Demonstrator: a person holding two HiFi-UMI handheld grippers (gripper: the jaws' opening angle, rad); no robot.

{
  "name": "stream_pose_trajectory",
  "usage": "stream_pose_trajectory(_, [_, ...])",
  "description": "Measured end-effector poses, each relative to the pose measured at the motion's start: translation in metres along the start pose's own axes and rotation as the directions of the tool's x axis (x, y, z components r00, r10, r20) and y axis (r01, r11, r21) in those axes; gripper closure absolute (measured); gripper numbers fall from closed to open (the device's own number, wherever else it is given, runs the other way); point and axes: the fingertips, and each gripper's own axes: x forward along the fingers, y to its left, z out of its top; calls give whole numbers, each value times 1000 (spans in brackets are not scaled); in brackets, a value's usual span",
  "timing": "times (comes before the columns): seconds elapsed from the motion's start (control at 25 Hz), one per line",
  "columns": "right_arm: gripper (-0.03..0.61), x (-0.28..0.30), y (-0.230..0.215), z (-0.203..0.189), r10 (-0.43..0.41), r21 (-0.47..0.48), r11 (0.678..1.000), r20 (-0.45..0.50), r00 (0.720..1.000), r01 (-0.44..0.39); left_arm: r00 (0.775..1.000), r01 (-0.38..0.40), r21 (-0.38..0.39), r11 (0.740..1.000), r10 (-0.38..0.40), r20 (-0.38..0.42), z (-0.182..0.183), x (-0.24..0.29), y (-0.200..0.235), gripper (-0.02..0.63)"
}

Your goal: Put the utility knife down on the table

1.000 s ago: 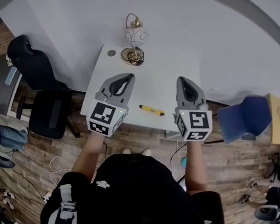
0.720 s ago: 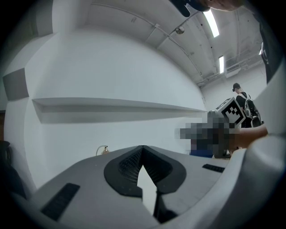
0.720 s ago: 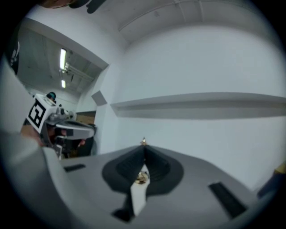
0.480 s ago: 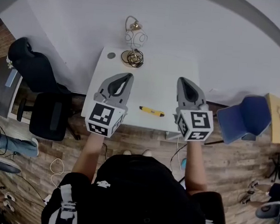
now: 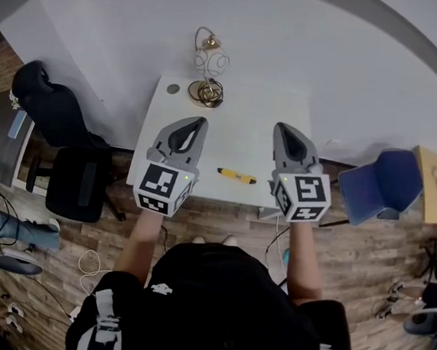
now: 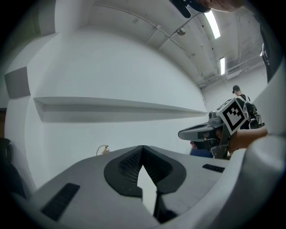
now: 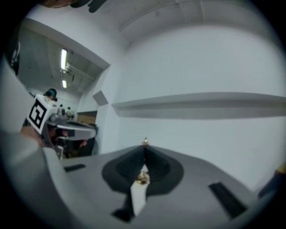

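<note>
Light is bright, cool and even. Head view: the white table (image 5: pixel 238 130) is washed flat and nearly merges with the pale wall (image 5: pixel 291 54) behind it. Heavy fisheye here: the floor boards (image 5: pixel 396 249) to either side of the table bow, and the wall line above it arcs. Left gripper view: ceiling strip lights (image 6: pixel 213 23) blown out to pure white, with detail otherwise crisp. Right gripper view is softer all over, hazy, with one strip light (image 7: pixel 63 58) glaring. A black vignette rings both gripper views.
</note>
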Motion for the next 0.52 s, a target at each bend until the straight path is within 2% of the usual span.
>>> stream_pose_trajectory(0.52, [545,5,5,5,14,-12,1000,6,1000,-13,1000,-7,-5,1000,7,6,2,2,4,598])
